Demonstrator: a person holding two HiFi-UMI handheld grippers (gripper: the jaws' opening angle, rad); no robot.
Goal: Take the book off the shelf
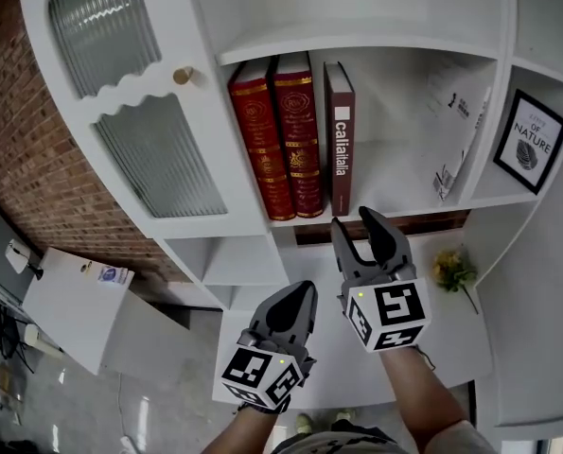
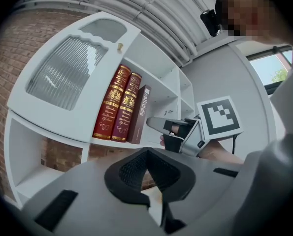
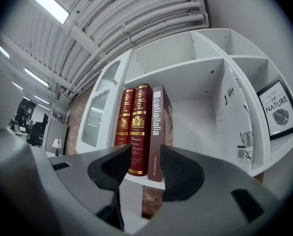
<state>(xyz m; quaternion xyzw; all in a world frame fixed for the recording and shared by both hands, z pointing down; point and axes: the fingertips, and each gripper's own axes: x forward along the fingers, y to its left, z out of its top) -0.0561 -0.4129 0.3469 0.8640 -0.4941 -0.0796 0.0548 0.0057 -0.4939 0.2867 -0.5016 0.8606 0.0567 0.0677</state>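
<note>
Right gripper (image 1: 354,220), jaws apart & empty, may pinch neighbour red book (image 1: 297,130) too if aimed left of brown book (image 1: 339,140).

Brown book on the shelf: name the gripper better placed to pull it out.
Right. The right gripper stands open just before the brown book, lined up with its spine; the left gripper is shut and farther back.

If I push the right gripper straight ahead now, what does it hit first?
Probably the brown book, low on its spine: the open right gripper lines up with it. The neighbouring red book sits close beside; depth is unclear.
</note>
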